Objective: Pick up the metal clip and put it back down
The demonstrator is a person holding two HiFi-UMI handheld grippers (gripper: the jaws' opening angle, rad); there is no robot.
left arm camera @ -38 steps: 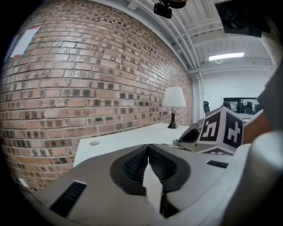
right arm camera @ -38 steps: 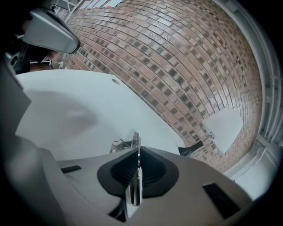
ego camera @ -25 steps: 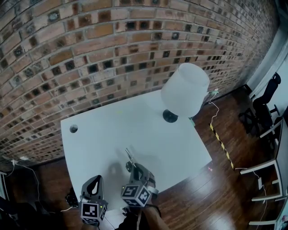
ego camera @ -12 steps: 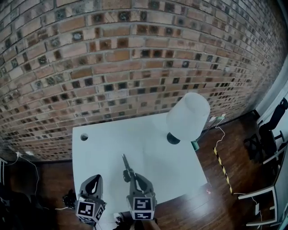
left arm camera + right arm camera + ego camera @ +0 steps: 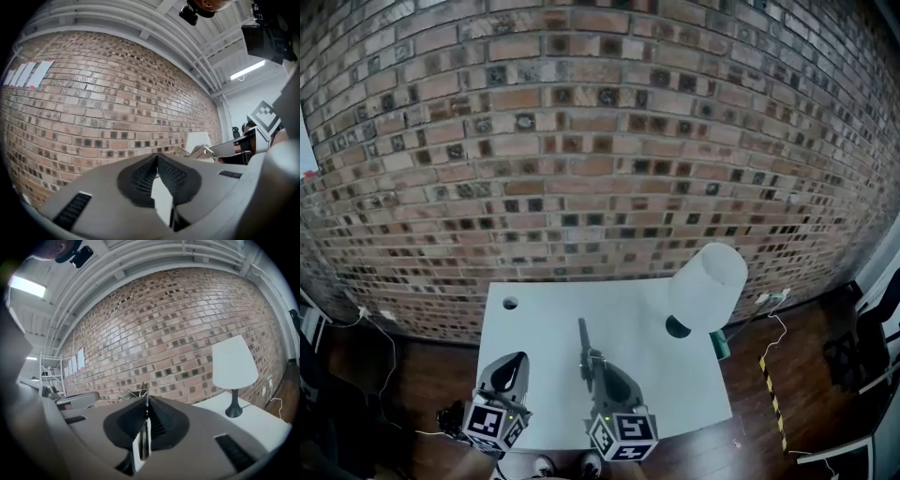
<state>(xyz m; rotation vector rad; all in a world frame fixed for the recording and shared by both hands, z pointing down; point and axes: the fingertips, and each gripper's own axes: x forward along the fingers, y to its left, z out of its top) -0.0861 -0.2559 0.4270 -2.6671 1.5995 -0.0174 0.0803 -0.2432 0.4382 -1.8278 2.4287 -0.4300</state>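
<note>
Metal clip clamped edge-on in R gripper, held above white table, tip toward brick wall. L gripper alongside, jaws closed tip-to-tip w/ nothing between. Table lamp at table's far right corner

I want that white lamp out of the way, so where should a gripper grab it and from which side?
Probably take the lamp by its thin dark stem, between shade and base, coming in level from the person's side. The shade looks too broad for the jaws, and the base lies flat.
</note>
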